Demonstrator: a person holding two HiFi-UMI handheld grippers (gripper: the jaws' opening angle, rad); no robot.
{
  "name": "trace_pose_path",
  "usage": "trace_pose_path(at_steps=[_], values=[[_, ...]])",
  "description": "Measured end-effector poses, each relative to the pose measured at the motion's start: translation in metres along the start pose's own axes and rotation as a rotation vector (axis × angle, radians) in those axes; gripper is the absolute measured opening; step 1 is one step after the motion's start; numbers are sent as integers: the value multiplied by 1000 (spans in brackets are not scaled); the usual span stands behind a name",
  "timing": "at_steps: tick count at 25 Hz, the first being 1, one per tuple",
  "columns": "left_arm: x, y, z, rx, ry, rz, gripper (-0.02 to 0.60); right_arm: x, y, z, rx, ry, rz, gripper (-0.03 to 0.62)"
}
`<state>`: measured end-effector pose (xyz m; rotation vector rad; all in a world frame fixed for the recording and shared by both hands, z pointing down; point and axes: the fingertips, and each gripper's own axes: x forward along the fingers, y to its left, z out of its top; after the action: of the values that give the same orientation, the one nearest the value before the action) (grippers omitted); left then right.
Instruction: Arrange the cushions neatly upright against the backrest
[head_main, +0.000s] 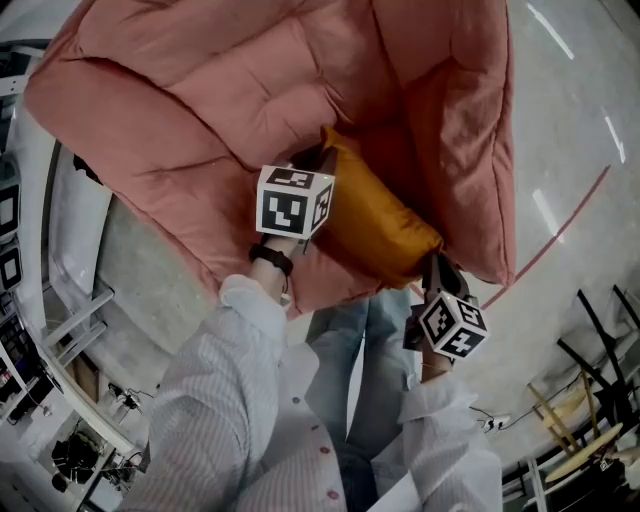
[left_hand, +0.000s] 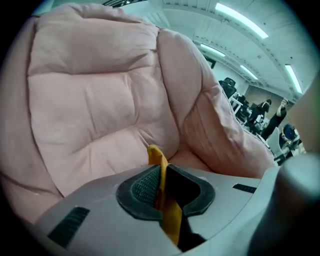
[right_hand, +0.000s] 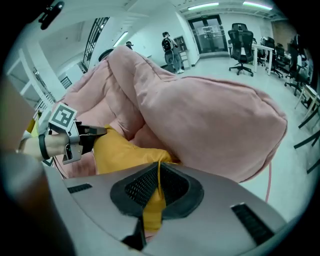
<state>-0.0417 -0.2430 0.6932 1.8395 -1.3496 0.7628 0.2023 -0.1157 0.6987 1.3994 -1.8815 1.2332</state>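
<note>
Yellow cushion (head_main: 375, 215) is lying tilted in the hollow of the pink padded sofa (head_main: 200, 90) in the head view, where the seat is meeting a side bolster, not standing upright. The left gripper (head_main: 322, 158) is reaching in at the cushion's upper corner with its marker cube just behind. The right gripper (head_main: 438, 268) is sitting at the lower corner near the sofa's front edge. Striped sleeves (head_main: 230, 380) and blue jeans (head_main: 350, 360) are filling the bottom, and grey floor (head_main: 570, 150) is showing at right. In the left gripper view, the left gripper (left_hand: 162, 187) is clenching a thin fold of the yellow cushion (left_hand: 158, 159), with fabric pinched between both ribbed pads and poking up past them. The pink padded sofa (left_hand: 95, 100) is filling the frame behind. In the right gripper view, the right gripper (right_hand: 159, 182) is clamping the cushion's corner seam. The yellow cushion (right_hand: 117, 150) is bulging out ahead toward the left gripper (right_hand: 95, 131), which is pinching the far corner. The pink padded sofa (right_hand: 200, 120) is looming over it. Office chairs (right_hand: 240, 37) and people (right_hand: 170, 45) are standing far back.
</note>
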Motion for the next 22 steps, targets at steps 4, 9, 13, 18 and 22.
trace_pose_path(at_steps=[4,9,13,18,22], values=[[-26,12,0,-83,-67,52,49,1,6,19,-51,-23,11,20],[-55,32,-4,-187,-126,114,48,6,24,49,-147,-41,50,20],[-81,47,-6,-262,-176,166,47,10,43,73,-226,-59,82,20],[-104,68,-13,-353,-222,219,44,19,71,107,-330,-95,119,20],[-123,85,-18,-414,-253,255,44,30,101,136,-421,-118,157,20]])
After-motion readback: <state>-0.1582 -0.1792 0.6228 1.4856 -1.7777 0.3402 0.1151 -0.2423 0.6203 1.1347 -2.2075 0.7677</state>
